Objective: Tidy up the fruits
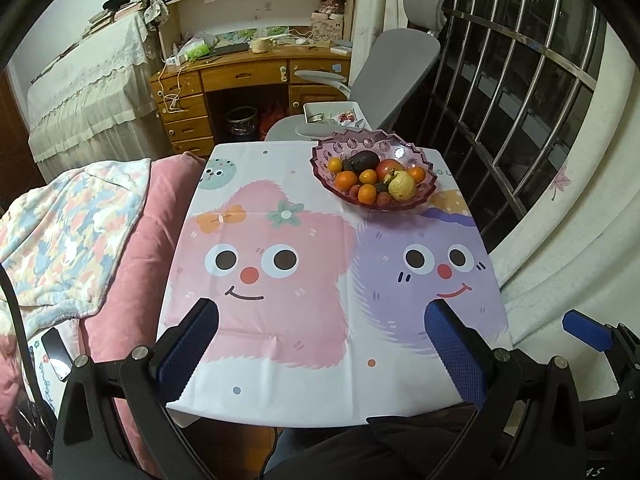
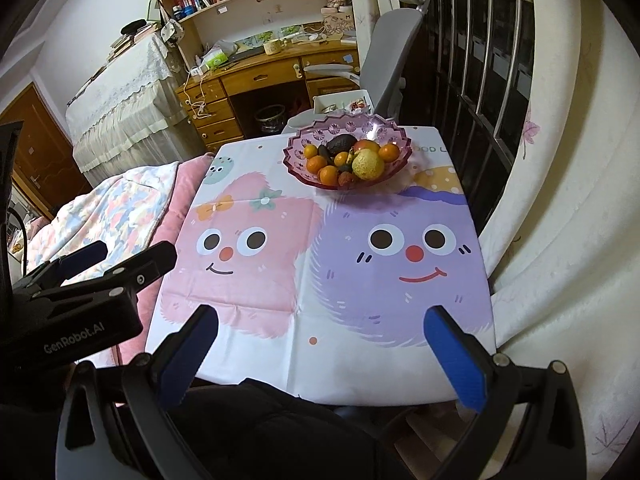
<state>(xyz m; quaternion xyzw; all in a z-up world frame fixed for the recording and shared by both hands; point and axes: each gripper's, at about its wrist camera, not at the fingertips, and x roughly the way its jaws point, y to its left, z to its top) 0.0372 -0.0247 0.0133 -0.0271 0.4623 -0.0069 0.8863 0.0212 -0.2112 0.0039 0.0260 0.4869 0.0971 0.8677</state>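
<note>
A pink glass bowl (image 1: pixel 424 148) stands at the far right of the table (image 1: pixel 280 320); it also shows in the right wrist view (image 2: pixel 296 152). It holds several small oranges (image 1: pixel 346 180), an avocado (image 1: pixel 362 160), an apple (image 1: pixel 388 166), a yellow pear (image 1: pixel 402 186) and strawberries (image 1: pixel 384 199). My left gripper (image 1: pixel 320 312) is open and empty over the table's near edge, far from the bowl. My right gripper (image 2: pixel 320 320) is open and empty, also at the near edge. The left gripper's body shows at the left of the right wrist view (image 2: pixel 80 280).
The table wears a cartoon cloth with a pink and a purple face. A bed with a pink quilt (image 1: pixel 132 240) lies to the left. A grey office chair (image 1: pixel 392 60) stands behind the table. A barred window (image 1: pixel 520 100) and a curtain (image 1: pixel 560 240) are to the right.
</note>
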